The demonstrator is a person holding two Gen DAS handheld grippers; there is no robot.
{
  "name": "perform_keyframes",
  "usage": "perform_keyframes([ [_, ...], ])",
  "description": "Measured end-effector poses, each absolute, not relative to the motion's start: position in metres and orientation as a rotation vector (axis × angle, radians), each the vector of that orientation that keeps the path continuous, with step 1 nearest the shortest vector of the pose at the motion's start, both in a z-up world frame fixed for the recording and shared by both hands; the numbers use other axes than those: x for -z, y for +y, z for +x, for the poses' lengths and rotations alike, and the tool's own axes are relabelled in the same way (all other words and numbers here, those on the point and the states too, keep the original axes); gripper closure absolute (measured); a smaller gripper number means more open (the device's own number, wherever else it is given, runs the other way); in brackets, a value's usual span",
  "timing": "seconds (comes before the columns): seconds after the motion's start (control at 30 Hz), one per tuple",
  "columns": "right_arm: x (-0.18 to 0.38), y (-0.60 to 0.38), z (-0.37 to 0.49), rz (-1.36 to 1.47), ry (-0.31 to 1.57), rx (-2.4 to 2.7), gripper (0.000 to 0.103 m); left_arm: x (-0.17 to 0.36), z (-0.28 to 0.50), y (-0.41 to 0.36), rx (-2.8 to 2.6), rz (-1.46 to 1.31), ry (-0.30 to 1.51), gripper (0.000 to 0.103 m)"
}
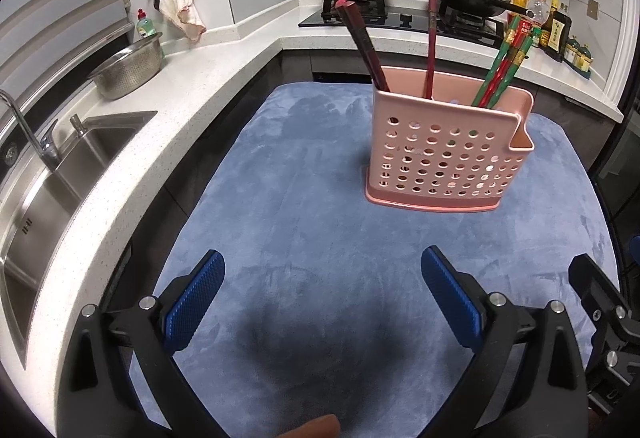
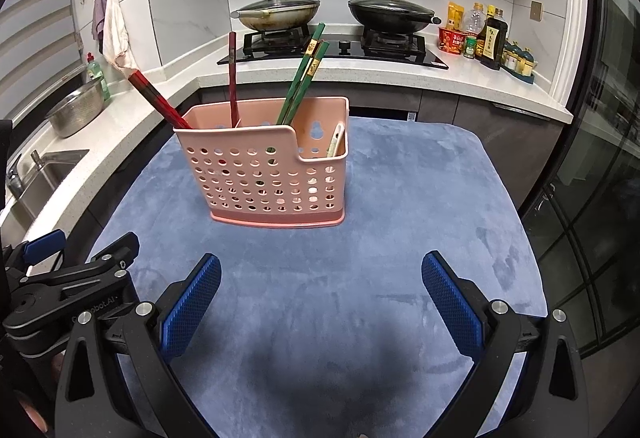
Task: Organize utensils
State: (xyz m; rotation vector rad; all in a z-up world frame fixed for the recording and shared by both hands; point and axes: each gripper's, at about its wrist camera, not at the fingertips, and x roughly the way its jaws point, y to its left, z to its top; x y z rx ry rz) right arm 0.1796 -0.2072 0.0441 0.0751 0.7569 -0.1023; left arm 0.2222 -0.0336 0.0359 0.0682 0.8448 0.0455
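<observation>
- My left hand-held gripper and right hand-held gripper both gape wide, empty.
- The pink perforated plastic utensil holder stands upright on the blue velvety tabletop, ahead of both.
- Inside it: dark red chopsticks, green chopsticks.
- I judge nothing loose remains; I keep clear of the holder.

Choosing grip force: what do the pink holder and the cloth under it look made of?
Pink holder: looks like moulded plastic, matte, with evenly punched round holes and a thin rim. Blue cloth: likely soft short-pile velvet or microfibre, since brush marks show in the nap.
</observation>
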Motion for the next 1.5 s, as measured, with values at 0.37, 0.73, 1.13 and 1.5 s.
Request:
perform_keyframes([
  [0.37, -0.0408, -0.2101, 0.1807, 0.078, 0.765, 0.113, 0.006, -0.0347, 0.2233, -0.0324, -0.046, 0.052, 0.856, 0.009],
  [0.73, -0.0396, -0.2136, 0.1805, 0.087, 0.769, 0.117, 0.006, -0.0341, 0.2222, -0.0370, -0.040, 0.063, 0.849, 0.009],
  [1.13, -0.0385, -0.2148, 0.1800, 0.087, 0.773, 0.121, 0.006, -0.0347, 0.2213, -0.0385, -0.035, 0.068, 0.846, 0.009],
  [1.5, -0.0369, -0.2161, 0.1799, 0.088, 0.777, 0.122, 0.006, -0.0346, 0.2222, -0.0386, -0.031, 0.068, 0.849, 0.009],
])
